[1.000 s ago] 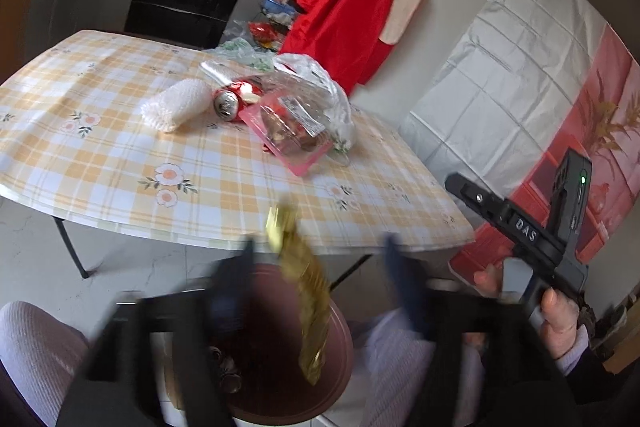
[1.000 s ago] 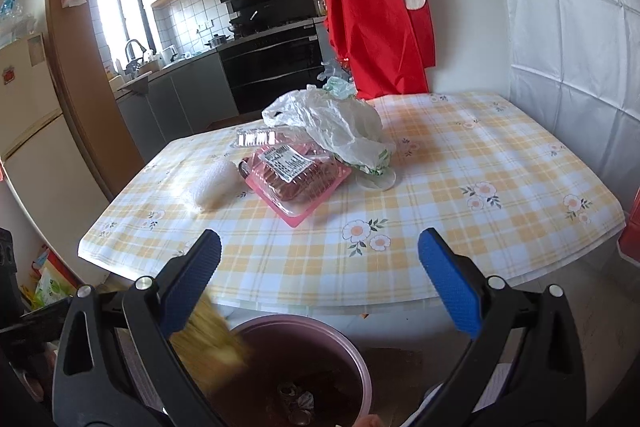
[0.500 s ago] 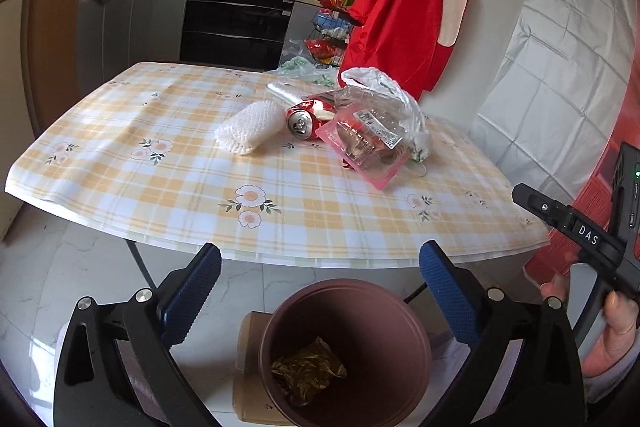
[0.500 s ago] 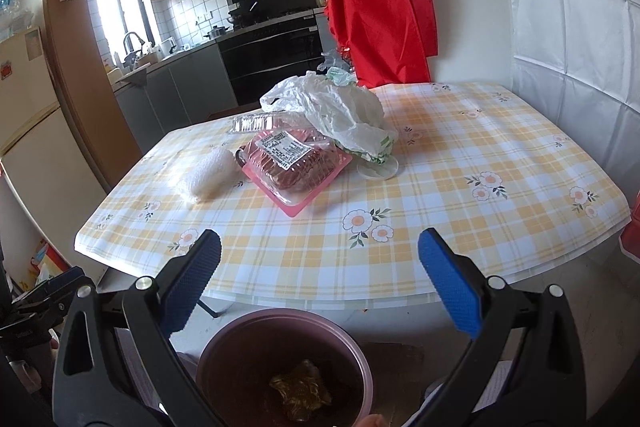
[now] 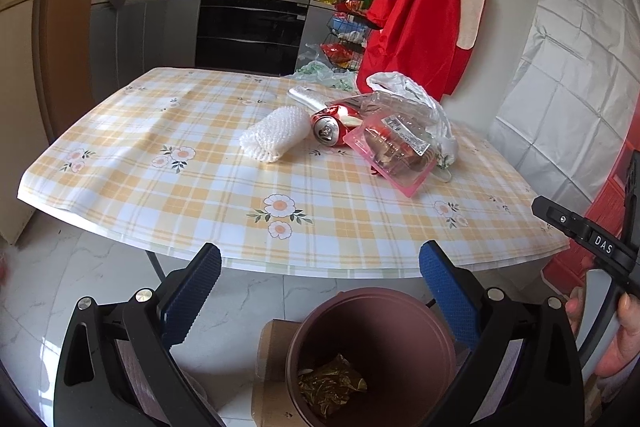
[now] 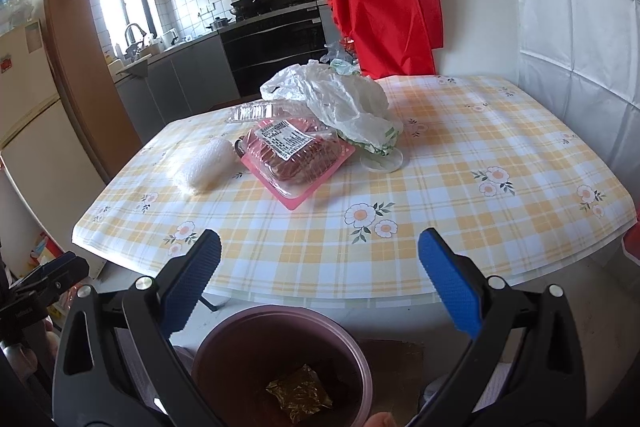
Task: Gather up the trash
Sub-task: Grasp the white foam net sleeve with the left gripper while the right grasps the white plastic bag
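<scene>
Down at the bottom of the maroon bin (image 5: 376, 291): a crumpled gold wrapper (image 5: 332, 383), landed and at rest, no longer in mid-air past the rim as a second ago. Counts as one piece of trash collected. Directly above the bin, the left tool (image 5: 320, 255): blue pads spread wide, nothing between them, looking down over the rim. Same for the right tool (image 6: 319, 241), also above the bin, wide and empty. Beyond the bin and higher, on the checked tabletop (image 5: 200, 187), well apart from it: a white bubble-wrap roll (image 5: 276, 135), a red can (image 5: 330, 127) on its side, a pink tray (image 5: 394, 151) under a labelled clear cover, and, farther from the bin again, a crumpled white plastic bag (image 6: 344, 99), a flat clear box (image 6: 252, 113) and a small round clear lid (image 6: 382, 161). None of these in the bin yet. Means the drop is done and both tools are free for the next pickup; probably the roll or the pink tray, the closest pieces to the bin. Calls for a reach up and forward from the bin. Worth watching: thin bag and flat clear lid likely awkward to pinch, can apt to roll.
</scene>
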`<action>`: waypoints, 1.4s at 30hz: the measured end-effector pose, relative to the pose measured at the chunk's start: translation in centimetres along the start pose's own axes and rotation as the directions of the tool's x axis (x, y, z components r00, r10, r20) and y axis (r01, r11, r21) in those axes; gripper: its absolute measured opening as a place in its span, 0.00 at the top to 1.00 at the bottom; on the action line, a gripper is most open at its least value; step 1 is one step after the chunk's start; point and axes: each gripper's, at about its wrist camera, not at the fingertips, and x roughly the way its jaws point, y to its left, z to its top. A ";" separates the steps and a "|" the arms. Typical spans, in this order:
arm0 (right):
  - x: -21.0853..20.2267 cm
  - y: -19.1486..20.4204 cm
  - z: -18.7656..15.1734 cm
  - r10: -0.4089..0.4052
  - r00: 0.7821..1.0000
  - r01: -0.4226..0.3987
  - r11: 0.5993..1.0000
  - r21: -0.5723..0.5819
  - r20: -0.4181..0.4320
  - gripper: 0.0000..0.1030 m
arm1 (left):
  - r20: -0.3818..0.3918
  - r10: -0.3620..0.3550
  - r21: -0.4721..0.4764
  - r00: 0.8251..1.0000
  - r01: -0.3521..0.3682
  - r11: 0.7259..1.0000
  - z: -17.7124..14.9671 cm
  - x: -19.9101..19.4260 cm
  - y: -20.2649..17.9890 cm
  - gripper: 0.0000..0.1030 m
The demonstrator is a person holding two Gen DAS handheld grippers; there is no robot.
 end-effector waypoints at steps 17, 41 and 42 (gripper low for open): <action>4.9 -1.8 1.3 -0.053 0.992 0.048 0.998 -0.048 -0.115 0.06 | -0.036 -0.032 0.176 0.999 0.038 0.984 5.9 7.6 1.5 0.06; 20.2 -5.4 17.5 0.079 0.991 -0.074 0.996 0.054 -0.104 0.06 | -0.256 -0.025 0.141 0.966 0.063 0.988 12.5 27.0 6.6 0.27; 21.2 -5.7 17.7 0.085 0.989 -0.077 0.994 0.077 -0.117 0.06 | -0.263 -0.024 0.141 0.965 0.063 0.988 12.4 27.2 6.7 0.35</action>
